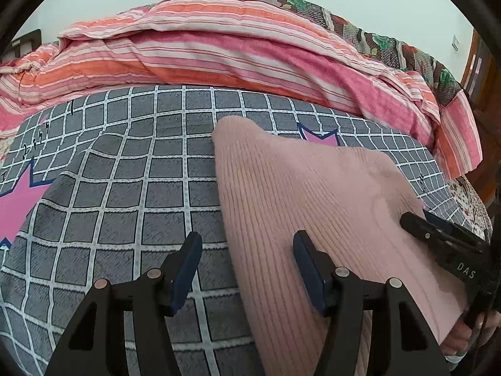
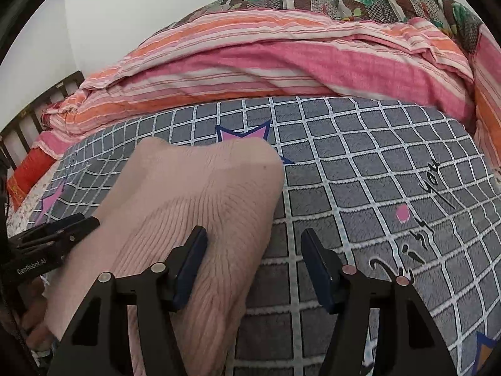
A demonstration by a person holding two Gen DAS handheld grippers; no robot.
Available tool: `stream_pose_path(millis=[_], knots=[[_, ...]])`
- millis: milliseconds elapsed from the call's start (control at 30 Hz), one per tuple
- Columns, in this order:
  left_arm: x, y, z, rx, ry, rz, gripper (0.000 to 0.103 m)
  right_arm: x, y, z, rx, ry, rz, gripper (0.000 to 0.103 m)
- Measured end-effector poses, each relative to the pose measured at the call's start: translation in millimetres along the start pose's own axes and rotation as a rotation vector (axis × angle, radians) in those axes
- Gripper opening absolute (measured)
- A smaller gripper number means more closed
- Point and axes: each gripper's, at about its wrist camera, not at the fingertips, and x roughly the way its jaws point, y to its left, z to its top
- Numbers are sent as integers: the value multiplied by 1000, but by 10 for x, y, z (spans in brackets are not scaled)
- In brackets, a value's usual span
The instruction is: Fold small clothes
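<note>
A pale pink ribbed knit garment [image 1: 313, 200] lies folded on the grey checked bedspread [image 1: 131, 169]. My left gripper [image 1: 247, 252] is open over its left edge, one finger on the knit, one over the bedspread. My right gripper [image 2: 253, 249] is open over the garment's right edge [image 2: 200, 194], its left finger above the knit. The right gripper's black fingers [image 1: 438, 235] show at the garment's right side in the left wrist view. The left gripper's fingers [image 2: 59, 228] show at the garment's left side in the right wrist view.
A bunched pink and orange striped quilt [image 1: 219, 53] lies along the far side of the bed, with a floral blanket [image 2: 360, 0] behind it. A dark wooden headboard [image 2: 28, 116] stands at far left. The bedspread [image 2: 375, 188] has pink stars and black lettering.
</note>
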Motion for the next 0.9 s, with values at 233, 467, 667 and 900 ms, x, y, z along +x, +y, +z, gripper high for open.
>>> stream_pose_path(millis=[233, 467, 667, 900], knots=[[-115, -60, -72, 5, -3, 11, 60, -10, 40, -6, 5, 0, 67, 25], [-202, -25, -98, 6, -3, -20, 65, 75, 0, 15, 26, 9, 46, 16], [-100, -50, -143, 33, 0, 14, 73, 139, 31, -29, -2, 2, 4, 16], [19, 36, -211, -3, -4, -22, 81, 205, 21, -67, -19, 7, -6, 16]])
